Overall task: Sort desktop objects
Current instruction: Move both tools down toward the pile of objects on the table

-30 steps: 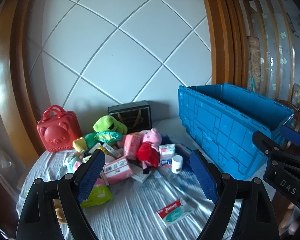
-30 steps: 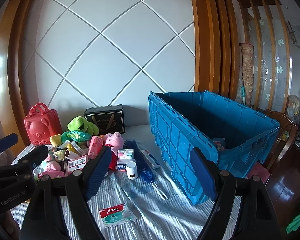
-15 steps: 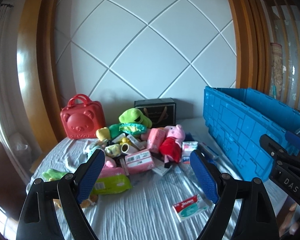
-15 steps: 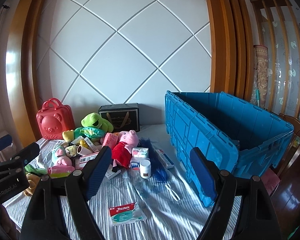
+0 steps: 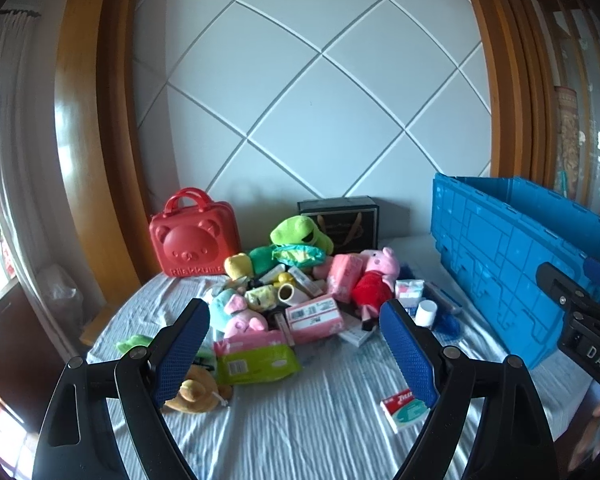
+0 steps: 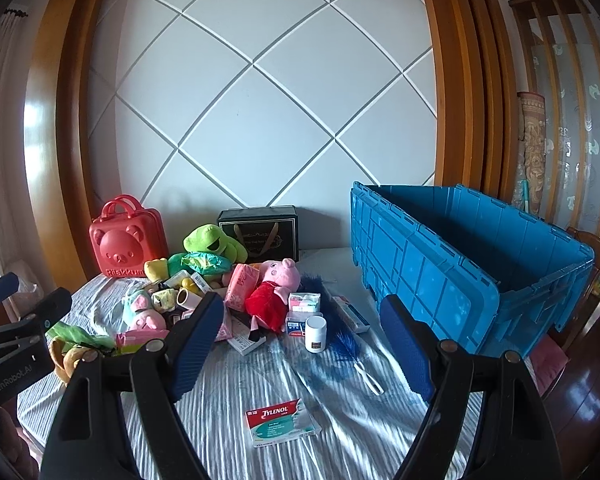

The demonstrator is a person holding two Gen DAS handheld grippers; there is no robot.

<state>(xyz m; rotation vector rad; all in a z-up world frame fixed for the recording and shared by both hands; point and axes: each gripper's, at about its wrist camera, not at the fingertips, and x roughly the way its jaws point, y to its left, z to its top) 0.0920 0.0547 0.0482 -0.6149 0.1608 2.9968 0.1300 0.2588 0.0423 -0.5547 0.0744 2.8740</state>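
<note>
A: Hidden items first?

B: The heap [image 6: 204, 292] overlaps itself; the small packs low in it are too tangled to tell apart. The right gripper [image 6: 300, 344] has a finger [image 6: 196, 340] in front of the heap's near edge. The left gripper [image 5: 296, 348] has a finger [image 5: 410, 356] over part of the Tylenol box [image 5: 404, 410]. The crate [image 6: 460, 264] is cut off at the right in the left view, and its floor lies in shadow.

A: Materials and shapes?

B: Crate: blue ribbed plastic, rectangular, open-topped. Case [image 5: 194, 236]: red moulded plastic, bear face, loop handle. Frog [image 6: 212, 242]: green plush. Pig [image 6: 276, 292]: pink plush, red dress. Bottle [image 6: 315, 334]: white, cylindrical, upright. Duster [image 6: 344, 340]: blue feathers, white handle. Black box [image 6: 260, 232]: rectangular, gold print, far against the wall. Cloth [image 6: 340, 420]: white, ribbed, wrinkled.

A: Claws?

B: Both wide, nothing between the pads, both above the near edge of the table.

A: Where does the stock lie?

B: Heap at left centre, case far left, crate right. Bottle and duster sit between heap and crate. The Tylenol box lies flat and alone, near centre.

A: Open room?

B: Bare cloth around the Tylenol box, across the near part of the table. A narrow strip runs between duster and crate. The crate's near corner stands just right of the right gripper's right finger.
</note>
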